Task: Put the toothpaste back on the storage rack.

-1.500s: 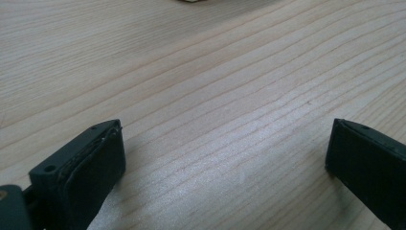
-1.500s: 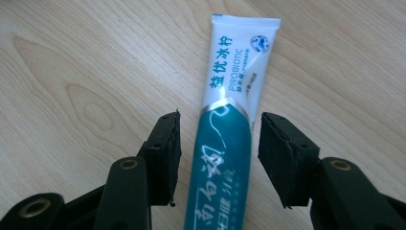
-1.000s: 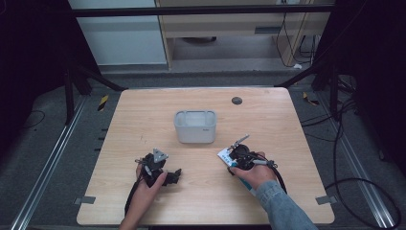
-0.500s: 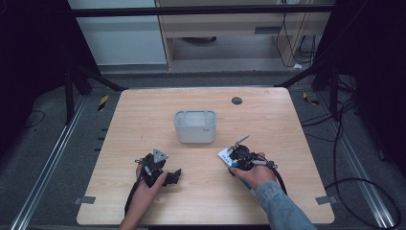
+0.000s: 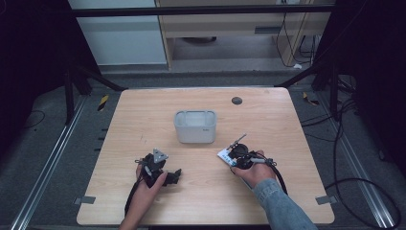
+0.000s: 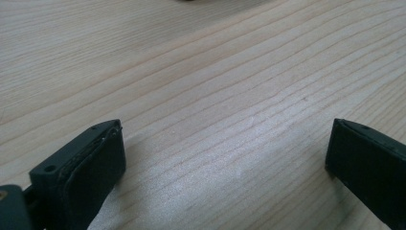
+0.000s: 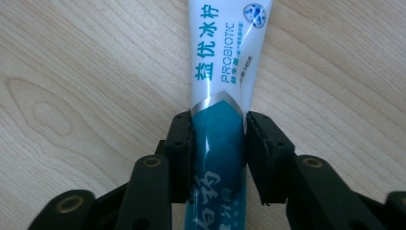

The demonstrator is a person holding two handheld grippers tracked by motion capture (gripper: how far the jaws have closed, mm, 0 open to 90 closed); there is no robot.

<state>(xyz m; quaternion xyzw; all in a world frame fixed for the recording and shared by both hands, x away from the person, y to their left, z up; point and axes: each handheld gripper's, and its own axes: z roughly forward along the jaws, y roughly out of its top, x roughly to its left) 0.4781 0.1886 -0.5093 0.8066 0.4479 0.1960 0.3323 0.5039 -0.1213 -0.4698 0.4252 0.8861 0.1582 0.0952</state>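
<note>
The right gripper (image 7: 218, 153) held a white-and-teal tube (image 7: 225, 72) flat against the wooden bench (image 5: 268, 120), its jaws closed on the teal end. The left gripper (image 6: 225, 158) rested low over bare wood, jaws spread wide. A grey tub (image 5: 195, 126) stood mid-bench beyond both grippers.

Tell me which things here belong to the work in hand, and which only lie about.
In the work:
- toothpaste tube, clamped between the right gripper's jaws
- likely the grey bin, mid-table

Lying about:
- left gripper, open over bare table
- dark round spot near the far edge
</note>
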